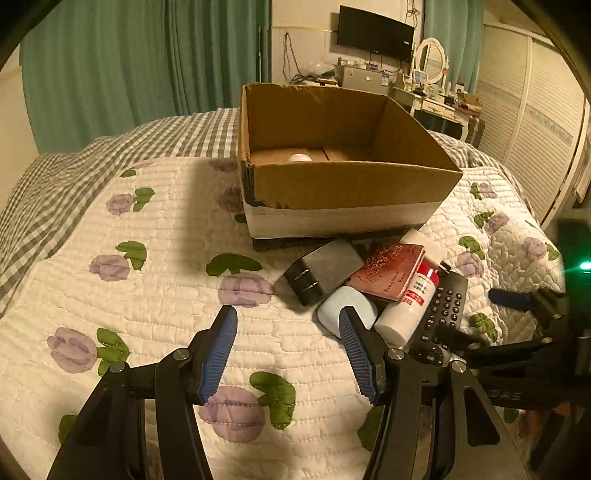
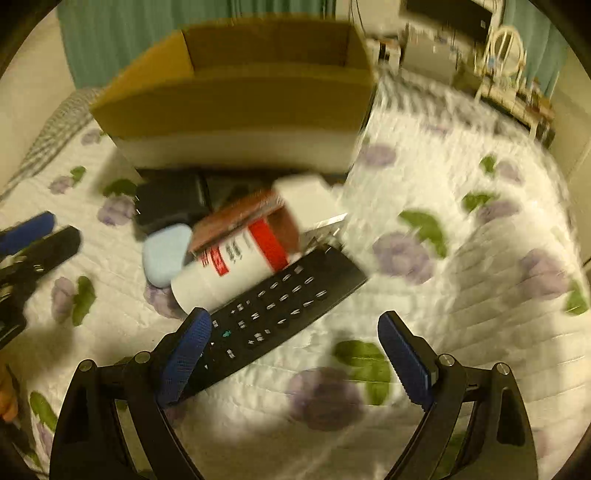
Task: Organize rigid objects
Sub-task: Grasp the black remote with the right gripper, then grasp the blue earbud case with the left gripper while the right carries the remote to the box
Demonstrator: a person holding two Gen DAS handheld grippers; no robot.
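Observation:
An open cardboard box [image 1: 343,177] stands on the quilted bed; a pale round object [image 1: 299,158] lies inside. In front of it lies a pile: a black power adapter [image 1: 321,273], a light blue case [image 1: 345,302], a red booklet [image 1: 389,271], a white bottle with a red label [image 1: 406,306] and a black remote [image 1: 445,310]. My left gripper [image 1: 288,328] is open and empty, just left of the pile. My right gripper [image 2: 295,332] is open and empty above the remote [image 2: 273,317], near the bottle [image 2: 229,269], the blue case [image 2: 164,254] and the box [image 2: 236,110].
The bed has a white floral quilt [image 1: 147,258] and a grey checked sheet [image 1: 55,177]. Green curtains [image 1: 110,66], a wall TV [image 1: 375,33] and a dressing table with a mirror [image 1: 432,74] stand behind. The right gripper shows at the right of the left wrist view [image 1: 517,306].

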